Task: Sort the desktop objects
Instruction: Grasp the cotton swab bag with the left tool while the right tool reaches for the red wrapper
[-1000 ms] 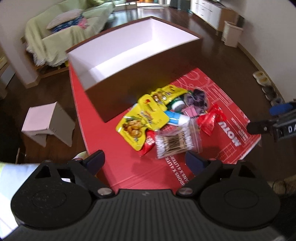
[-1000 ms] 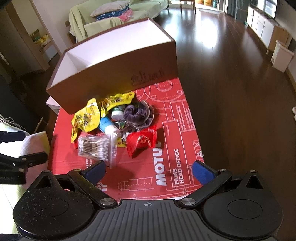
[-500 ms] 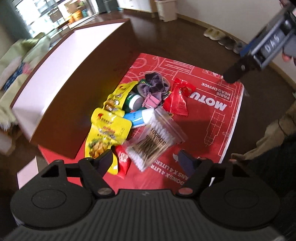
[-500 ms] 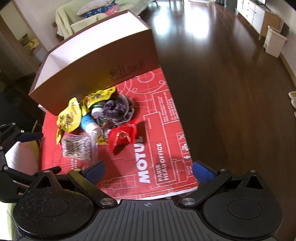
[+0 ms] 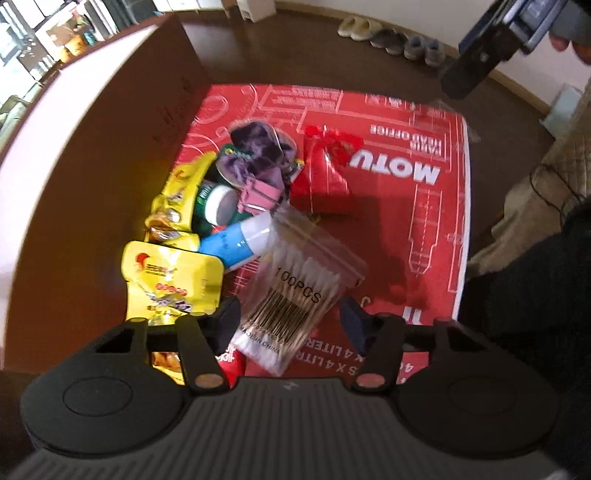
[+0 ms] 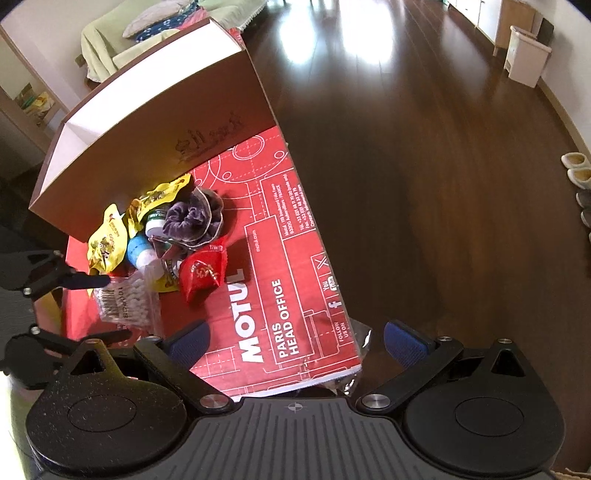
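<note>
A clear bag of cotton swabs (image 5: pixel 299 280) (image 6: pixel 125 299) lies at the near edge of a pile on the red mat (image 5: pixel 406 206) (image 6: pixel 280 236). My left gripper (image 5: pixel 290 321) is open and low, one finger on each side of the bag's near end. The pile also holds yellow snack packets (image 5: pixel 170 273), a blue-and-white tube (image 5: pixel 240 240), a green jar (image 5: pixel 218 206), a pink clip (image 5: pixel 258 192), a purple scrunchie (image 5: pixel 258 151) (image 6: pixel 192 218) and a red packet (image 5: pixel 325 166) (image 6: pixel 203 273). My right gripper (image 6: pixel 297 339) hangs open and empty over the mat's front corner.
A large brown box (image 5: pixel 92 147) (image 6: pixel 166 122) with a white inside stands open against the pile's far side. Dark wood floor (image 6: pixel 424 166) surrounds the mat. Slippers (image 5: pixel 391 33) line the wall. A sofa (image 6: pixel 110 40) stands behind the box.
My left gripper has swung around and dropped close to the pile, so the swab bag now sits between its fingers. The right gripper has shifted slightly, staying open.
</note>
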`<state>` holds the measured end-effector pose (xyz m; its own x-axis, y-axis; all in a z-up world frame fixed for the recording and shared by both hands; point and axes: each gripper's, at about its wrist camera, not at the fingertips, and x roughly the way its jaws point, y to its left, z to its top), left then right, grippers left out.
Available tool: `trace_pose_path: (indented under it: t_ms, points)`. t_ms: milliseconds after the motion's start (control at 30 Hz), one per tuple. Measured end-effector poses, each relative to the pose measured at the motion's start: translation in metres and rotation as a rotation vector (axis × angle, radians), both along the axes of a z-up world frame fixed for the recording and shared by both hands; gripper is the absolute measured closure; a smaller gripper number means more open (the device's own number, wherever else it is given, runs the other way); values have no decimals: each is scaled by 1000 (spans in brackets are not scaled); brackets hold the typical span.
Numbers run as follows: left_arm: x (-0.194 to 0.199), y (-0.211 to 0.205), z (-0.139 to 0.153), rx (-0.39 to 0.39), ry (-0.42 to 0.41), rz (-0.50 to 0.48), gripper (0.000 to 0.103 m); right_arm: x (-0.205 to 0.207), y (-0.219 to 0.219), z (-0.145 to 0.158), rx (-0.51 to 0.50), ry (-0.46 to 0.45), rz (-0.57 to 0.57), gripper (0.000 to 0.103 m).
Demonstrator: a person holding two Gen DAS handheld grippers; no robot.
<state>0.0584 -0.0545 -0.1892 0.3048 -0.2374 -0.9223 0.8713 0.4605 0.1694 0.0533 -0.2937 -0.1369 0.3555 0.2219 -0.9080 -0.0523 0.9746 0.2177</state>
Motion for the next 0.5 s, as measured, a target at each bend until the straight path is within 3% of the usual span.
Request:
trace_pose_path:
  t_ms: [267, 500]
  points:
    - [-3, 0, -3, -15, 27, -6, 77, 8, 7, -7, 71, -8, 27, 0]
    - [-12, 11, 16, -109, 42, 121, 80, 25, 26, -16, 150, -29, 84, 0]
